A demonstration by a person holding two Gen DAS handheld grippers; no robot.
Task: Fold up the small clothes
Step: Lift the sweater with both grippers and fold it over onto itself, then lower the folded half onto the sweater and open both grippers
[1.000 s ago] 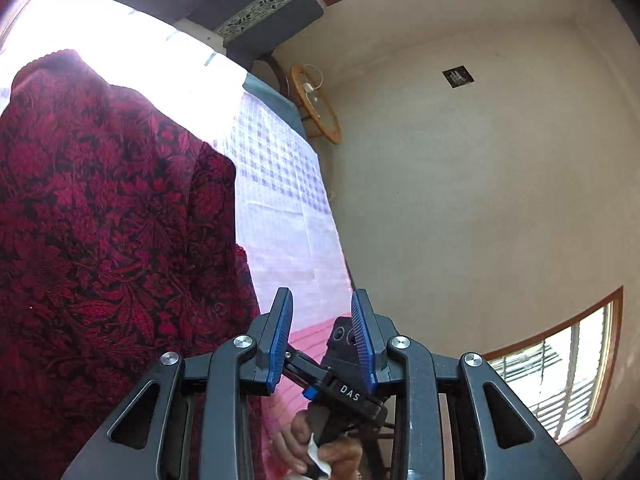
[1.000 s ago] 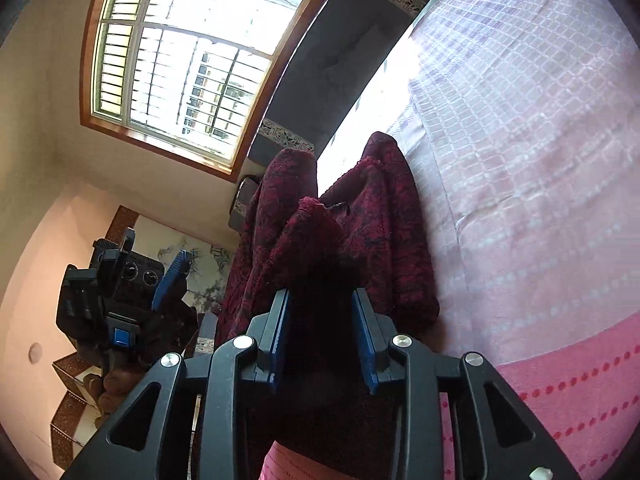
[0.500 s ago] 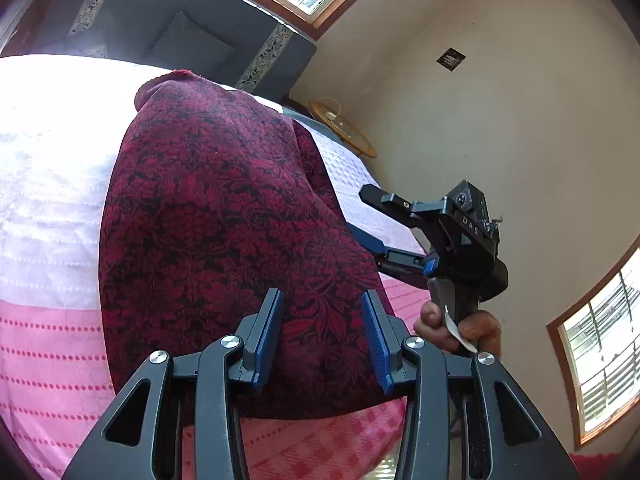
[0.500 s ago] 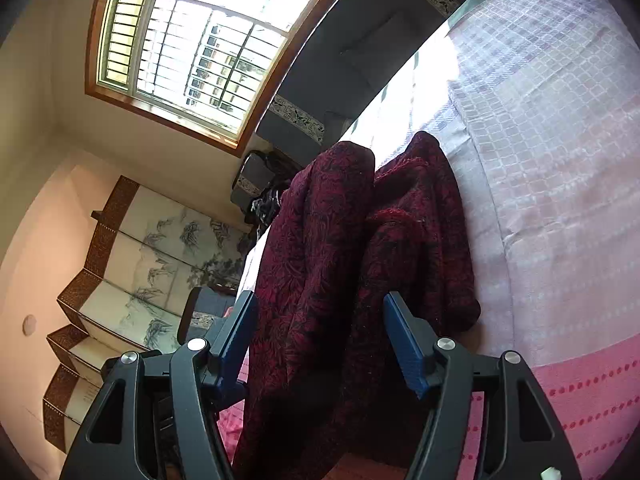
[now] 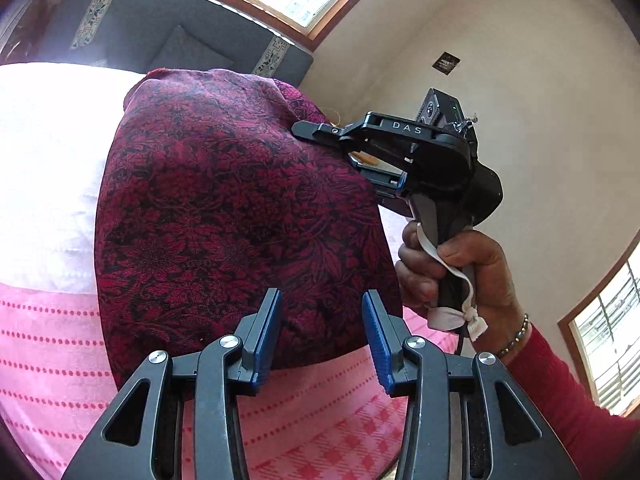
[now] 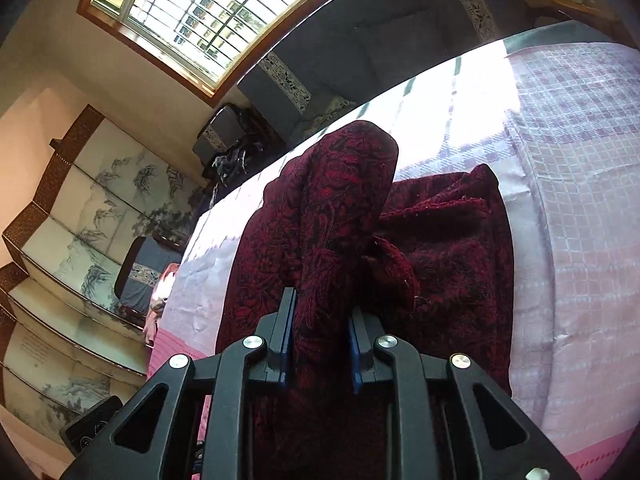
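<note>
The right claw [image 6: 322, 344] has just been closing, and its blue pads now press on a raised fold of the dark red patterned cloth [image 6: 340, 216] — the fabric fills the narrow gap between them and rises past the tips in a tall ridge. In the left wrist view the same claw [image 5: 304, 130] reaches in from the right side of the cloth, its black fingers meeting the cloth's upper right edge, with the right hand [image 5: 452, 276] wrapped round the handle, a pale strap across the fingers, a beaded bracelet at the wrist and a red sleeve [image 5: 560, 392] behind it.

The left claw [image 5: 320, 332] stands partly open — its pads are apart on either side of the cloth's near lower edge, and the cloth [image 5: 240, 216] lies behind the gap, not pinched; no pad is seen pressing on it.

The cloth lies on the bed [image 5: 52, 344], spread over the pink dotted sheet near the claws and a pale checked cover [image 6: 580, 168] farther off. Beyond the cloth, at the head of the bed, stands a dark grey headboard [image 5: 176, 36] with patterned bands, and above that a barred window [image 6: 208, 12]. To the left of the cloth in the right wrist view is a folding screen [image 6: 92, 216] painted with trees.
</note>
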